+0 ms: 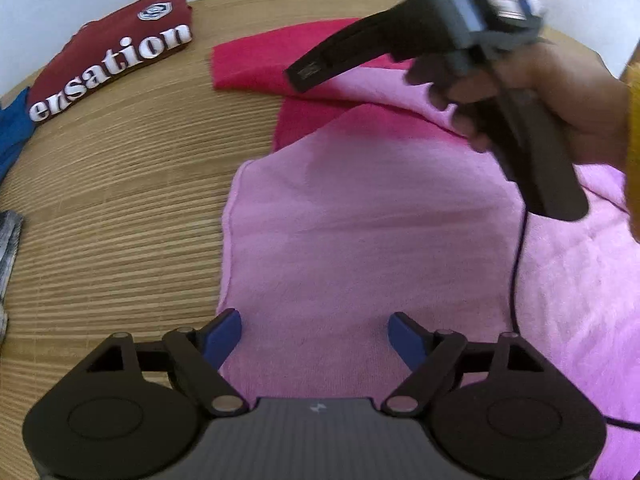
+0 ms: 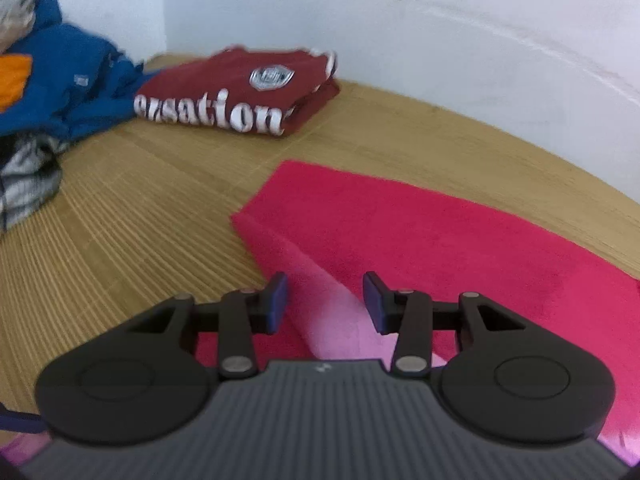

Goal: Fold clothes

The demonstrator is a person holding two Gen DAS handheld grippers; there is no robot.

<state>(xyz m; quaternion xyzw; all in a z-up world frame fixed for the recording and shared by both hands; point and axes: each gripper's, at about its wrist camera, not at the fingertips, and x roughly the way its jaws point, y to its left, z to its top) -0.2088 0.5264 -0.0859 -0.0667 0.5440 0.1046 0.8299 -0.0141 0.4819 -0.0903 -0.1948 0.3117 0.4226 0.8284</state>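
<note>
- Pink knit garment [image 1: 360, 220] lies spread on the wooden counter [image 1: 120, 208], its light pink inner face up; a crimson panel [image 2: 420, 232] of the same garment lies flat at the far edge, toward the wall.
- Left gripper [image 1: 314, 334]: fingers [image 1: 224, 334] stand wide apart, nothing between them, poised over the near-left edge of the light pink area. No fabric is gripped.
- Right gripper [image 2: 325, 302]: fingers [image 2: 276, 304] parted with a clear gap, empty, aimed at the fold line where crimson meets light pink. The left wrist view shows the person's hand [image 1: 540, 92] carrying this tool above the far side of the garment.
- Completed work: a maroon T-shirt [image 2: 240, 92] with white lettering sits folded near the wall. A blue garment [image 2: 68, 80] and a grey patterned one [image 2: 28, 176] lie heaped at the left (apparently still unfolded).
- Step in hand, as judged: positioning both grippers for the next fold of the pink garment; no grasp has been made.
- Next move calls for: lowering each gripper to an edge, closing on a single layer, then carrying that edge across evenly so the fold lies square (the soft knit is likely to bunch if pinched too deep).
</note>
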